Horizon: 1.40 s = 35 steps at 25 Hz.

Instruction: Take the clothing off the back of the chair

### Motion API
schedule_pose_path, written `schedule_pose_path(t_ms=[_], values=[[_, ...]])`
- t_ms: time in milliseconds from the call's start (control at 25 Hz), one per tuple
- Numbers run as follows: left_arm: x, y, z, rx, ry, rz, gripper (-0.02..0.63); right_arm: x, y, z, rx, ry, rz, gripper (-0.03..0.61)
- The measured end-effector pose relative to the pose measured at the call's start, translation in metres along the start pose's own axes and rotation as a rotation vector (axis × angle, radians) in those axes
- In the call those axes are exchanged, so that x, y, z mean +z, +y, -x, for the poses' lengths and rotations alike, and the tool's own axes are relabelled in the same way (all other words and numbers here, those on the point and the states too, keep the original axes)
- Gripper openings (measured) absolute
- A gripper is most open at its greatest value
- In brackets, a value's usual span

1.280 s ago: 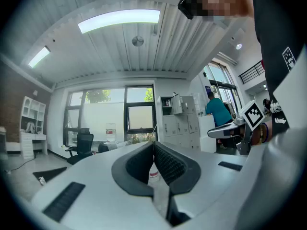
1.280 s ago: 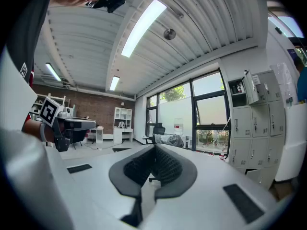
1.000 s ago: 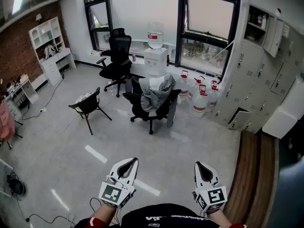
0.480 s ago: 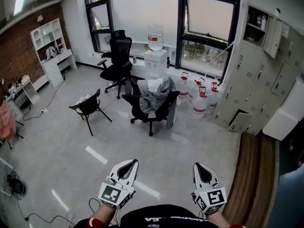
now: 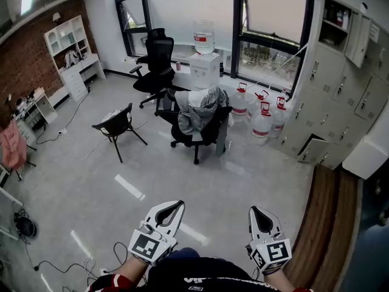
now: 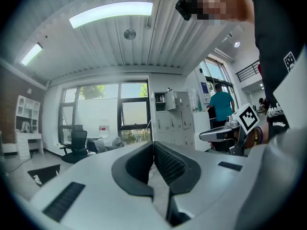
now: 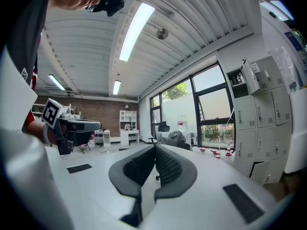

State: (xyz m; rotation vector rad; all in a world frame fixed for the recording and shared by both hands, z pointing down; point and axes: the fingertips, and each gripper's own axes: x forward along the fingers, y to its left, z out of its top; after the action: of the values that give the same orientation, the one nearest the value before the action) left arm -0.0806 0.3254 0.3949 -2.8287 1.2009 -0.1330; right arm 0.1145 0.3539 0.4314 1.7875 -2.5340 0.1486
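A grey garment (image 5: 197,109) hangs over the back of a black office chair (image 5: 203,137) in the middle of the room, far ahead of both grippers. It shows small in the left gripper view as the garment (image 6: 114,142) and in the right gripper view as the garment (image 7: 173,136). My left gripper (image 5: 175,205) is low in the head view, shut, with nothing in it. My right gripper (image 5: 256,212) is beside it, also shut and empty. Both point level toward the chair.
A second black office chair (image 5: 157,66) stands by the window, and a small black chair (image 5: 118,125) is to the left. A water dispenser (image 5: 204,66) and several water jugs (image 5: 261,123) lie behind the chair. Lockers (image 5: 340,96) line the right wall. Cables (image 5: 67,263) trail at the lower left.
The whole view has shifted forward and slightly right: chair and garment sit a little nearer. Both grippers stay shut at the bottom of the view.
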Motion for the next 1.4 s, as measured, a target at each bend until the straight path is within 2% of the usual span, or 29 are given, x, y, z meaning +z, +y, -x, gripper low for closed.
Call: schedule_pose_path(t_ms=[80, 200, 400, 520, 600, 760, 1000, 1160, 1400], values=[[0.004, -0.004, -0.007, -0.005, -0.041, -0.019, 0.025, -0.007, -0.005, -0.005, 0.01, 0.014, -0.021, 0.012], [0.0, 0.003, -0.018, 0.004, -0.037, -0.013, 0.025, -0.014, -0.011, -0.021, 0.03, 0.026, -0.033, 0.012], [-0.018, 0.039, -0.05, 0.015, -0.037, 0.046, 0.025, -0.021, -0.016, -0.068, 0.046, 0.053, -0.034, 0.014], [-0.025, 0.067, -0.075, 0.008, -0.045, 0.024, 0.025, -0.02, -0.018, -0.106, 0.064, 0.067, -0.013, 0.012], [-0.027, 0.093, -0.094, 0.009, -0.054, 0.005, 0.025, -0.016, -0.023, -0.138, 0.074, 0.073, 0.007, 0.012], [-0.025, 0.162, -0.129, 0.029, -0.082, 0.065, 0.025, -0.004, -0.031, -0.217, 0.072, 0.078, 0.019, 0.014], [-0.016, 0.272, -0.174, 0.063, -0.102, 0.064, 0.025, 0.036, -0.018, -0.34, 0.107, 0.04, 0.046, 0.014], [-0.013, 0.321, -0.195, 0.051, -0.114, 0.071, 0.025, 0.056, -0.012, -0.396, 0.101, 0.019, 0.051, 0.014], [-0.012, 0.374, -0.224, 0.039, -0.115, 0.081, 0.025, 0.071, -0.013, -0.446, 0.074, 0.009, 0.067, 0.012]])
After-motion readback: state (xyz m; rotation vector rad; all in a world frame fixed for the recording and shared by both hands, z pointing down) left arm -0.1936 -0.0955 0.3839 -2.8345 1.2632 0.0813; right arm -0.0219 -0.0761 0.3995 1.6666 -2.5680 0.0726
